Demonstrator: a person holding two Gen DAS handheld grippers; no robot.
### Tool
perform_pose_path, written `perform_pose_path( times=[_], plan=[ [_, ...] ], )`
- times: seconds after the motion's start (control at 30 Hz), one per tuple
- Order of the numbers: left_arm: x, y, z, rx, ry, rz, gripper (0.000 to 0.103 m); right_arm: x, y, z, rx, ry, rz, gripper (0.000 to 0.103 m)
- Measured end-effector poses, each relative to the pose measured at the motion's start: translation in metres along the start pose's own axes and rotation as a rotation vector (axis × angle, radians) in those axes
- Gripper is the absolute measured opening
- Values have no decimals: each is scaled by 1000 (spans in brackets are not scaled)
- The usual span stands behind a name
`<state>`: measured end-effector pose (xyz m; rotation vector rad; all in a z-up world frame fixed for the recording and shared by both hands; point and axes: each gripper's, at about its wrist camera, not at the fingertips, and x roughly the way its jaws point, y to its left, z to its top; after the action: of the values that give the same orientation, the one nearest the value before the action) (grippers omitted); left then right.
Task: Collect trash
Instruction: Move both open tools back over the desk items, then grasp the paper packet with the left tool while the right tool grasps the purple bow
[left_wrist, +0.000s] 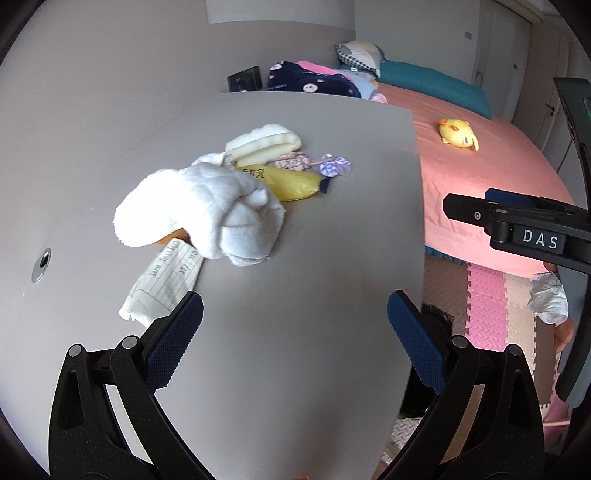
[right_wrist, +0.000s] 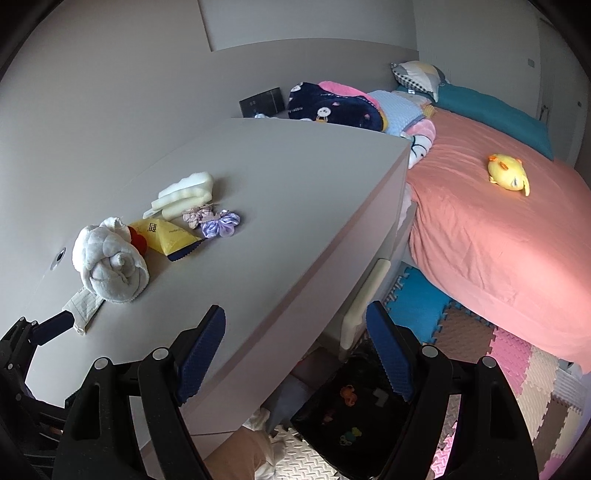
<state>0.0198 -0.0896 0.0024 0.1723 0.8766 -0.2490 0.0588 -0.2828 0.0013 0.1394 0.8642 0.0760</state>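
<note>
On the grey desk (left_wrist: 295, 295) lie a crumpled white cloth (left_wrist: 207, 214), a lined paper scrap (left_wrist: 166, 280) under it, a yellow wrapper (left_wrist: 291, 181), cream foam pieces (left_wrist: 266, 144) and purple-pink wrappers (left_wrist: 325, 164). My left gripper (left_wrist: 295, 325) is open and empty above the desk, short of the cloth. My right gripper (right_wrist: 295, 350) is open and empty over the desk's right edge, above a black bin bag (right_wrist: 354, 417) on the floor. The same cloth (right_wrist: 109, 264), wrapper (right_wrist: 170, 236) and foam (right_wrist: 188, 192) show in the right wrist view. The right gripper also appears in the left wrist view (left_wrist: 517, 225).
A pink bed (right_wrist: 498, 236) with a yellow plush (right_wrist: 508, 175) stands right of the desk. Foam floor mats (right_wrist: 517, 369) lie between. A cable hole (left_wrist: 42, 262) sits at the desk's left. A crumpled white wad (left_wrist: 550, 299) shows at the right edge.
</note>
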Motion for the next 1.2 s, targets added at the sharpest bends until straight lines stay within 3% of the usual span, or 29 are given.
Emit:
perform_pose_path(
  times=[0.4,0.73,1.03,1.2],
  plan=[
    [13,52,3,-99,25,40,97,36,30,21,-42,43,40,79],
    [24,81,5,-129,6,120,96,64,46,45,-43,42,56,79],
    [44,91,5,-122,55,167,77,85,59,64,-83,44,58,79],
    [45,100,3,-173,65,130,74,95,70,70,-126,43,48,76]
  ],
)
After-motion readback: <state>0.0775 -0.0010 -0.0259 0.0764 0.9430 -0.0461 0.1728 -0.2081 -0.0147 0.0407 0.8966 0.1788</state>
